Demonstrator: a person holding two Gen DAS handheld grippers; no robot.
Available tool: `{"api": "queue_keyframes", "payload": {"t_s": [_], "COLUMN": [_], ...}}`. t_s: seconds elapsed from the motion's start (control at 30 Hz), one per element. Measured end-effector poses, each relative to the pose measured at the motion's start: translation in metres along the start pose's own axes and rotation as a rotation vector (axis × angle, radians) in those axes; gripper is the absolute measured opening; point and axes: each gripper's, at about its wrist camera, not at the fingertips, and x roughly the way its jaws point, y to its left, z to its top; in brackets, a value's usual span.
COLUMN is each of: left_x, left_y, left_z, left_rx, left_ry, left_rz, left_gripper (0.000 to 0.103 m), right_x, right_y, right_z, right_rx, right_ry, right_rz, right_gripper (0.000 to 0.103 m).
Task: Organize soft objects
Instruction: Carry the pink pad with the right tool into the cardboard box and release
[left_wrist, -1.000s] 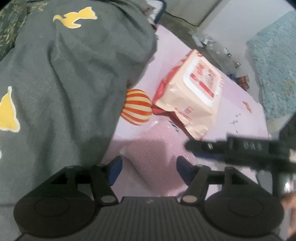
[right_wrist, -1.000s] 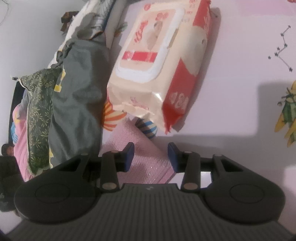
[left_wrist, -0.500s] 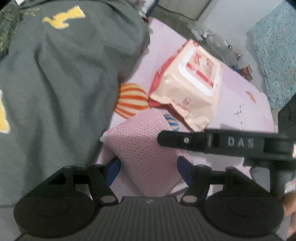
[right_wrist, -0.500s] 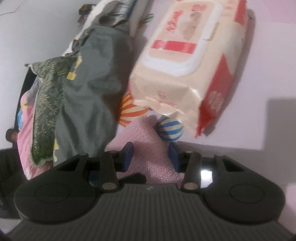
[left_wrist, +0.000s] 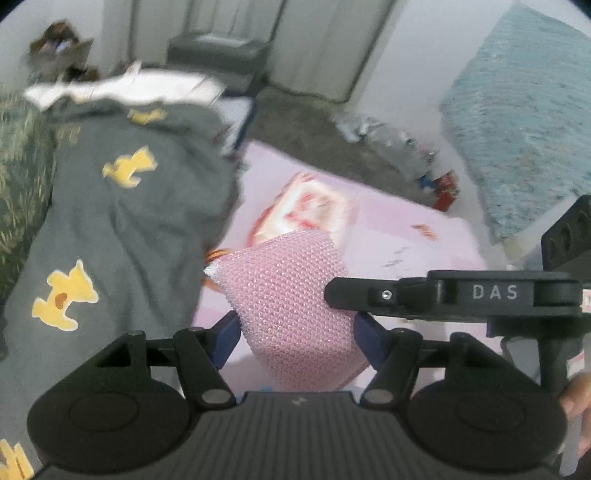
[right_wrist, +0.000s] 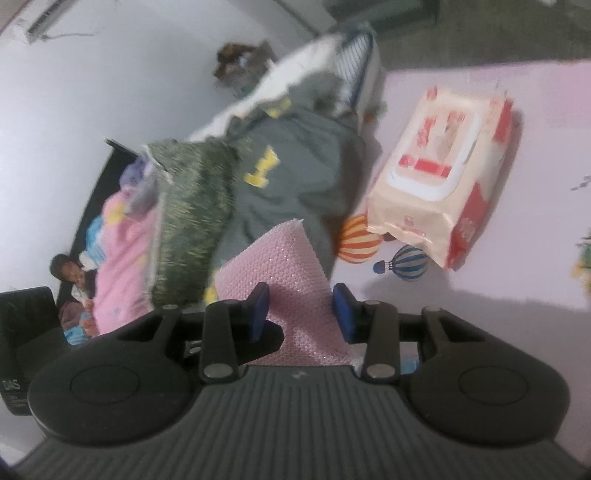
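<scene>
A pink, bumpy-textured cloth (left_wrist: 291, 295) hangs lifted above the pink play mat (left_wrist: 406, 236). My left gripper (left_wrist: 295, 332) is shut on its lower part, one blue pad against each side. One black finger of the right gripper (left_wrist: 369, 295) reaches in from the right and touches the cloth. In the right wrist view the same cloth (right_wrist: 280, 266) stands up between the blue pads of my right gripper (right_wrist: 301, 312). Its jaws are closing on the cloth.
A grey blanket with yellow patches (left_wrist: 122, 229) is piled at the left, beside a green patterned cloth (right_wrist: 192, 206) and pink bedding (right_wrist: 122, 258). A wet-wipes pack (right_wrist: 439, 177) lies on the mat near balloon prints (right_wrist: 358, 240). A person (right_wrist: 68, 273) sits far left. A teal rug (left_wrist: 517, 122) hangs at the right.
Both grippers have risen together and carried the pink cloth up off the mat. The views now tilt up onto the room, and the right jaws have narrowed slightly.
</scene>
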Motion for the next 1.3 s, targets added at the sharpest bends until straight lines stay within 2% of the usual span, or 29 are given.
{"api": "queue_keyframes", "payload": {"t_s": [0.17, 0.3, 0.47, 0.6, 0.8, 0.9, 1.0, 1.2, 1.3], "left_x": [-0.037, -0.050, -0.034, 0.002, 0.074, 0.103, 0.124, 0.115, 0.093], "left_y": [-0.072, -0.147, -0.242, -0.303, -0.348, -0.353, -0.353, -0.344, -0.335], "left_z": [-0.021, -0.044, -0.077, -0.098, -0.113, -0.120, -0.122, -0.116, -0.109], "left_rx": [0.101, 0.214, 0.359, 0.447, 0.504, 0.500, 0.494, 0.472, 0.468], "left_ry": [-0.033, -0.014, 0.059, 0.144, 0.241, 0.289, 0.300, 0.283, 0.235], "left_rz": [-0.067, -0.147, -0.226, -0.255, -0.202, -0.157, -0.108, -0.163, -0.190], "left_gripper": [0.068, 0.068, 0.068, 0.070, 0.071, 0.072, 0.072, 0.071, 0.073], "right_x": [-0.099, -0.186, -0.288, -0.341, -0.352, -0.338, -0.312, -0.270, -0.262], "right_y": [0.005, -0.008, -0.055, -0.106, -0.185, -0.223, -0.255, -0.295, -0.299], "right_z": [-0.036, -0.079, -0.140, -0.179, -0.202, -0.204, -0.198, -0.196, -0.201], "right_rx": [0.019, 0.063, 0.166, 0.280, 0.429, 0.491, 0.525, 0.581, 0.593], "right_ry": [-0.113, -0.215, -0.327, -0.378, -0.391, -0.373, -0.343, -0.273, -0.266], "right_rz": [0.007, -0.026, -0.105, -0.175, -0.227, -0.227, -0.257, -0.323, -0.321], "right_gripper": [0.037, 0.037, 0.037, 0.038, 0.038, 0.038, 0.038, 0.038, 0.038]}}
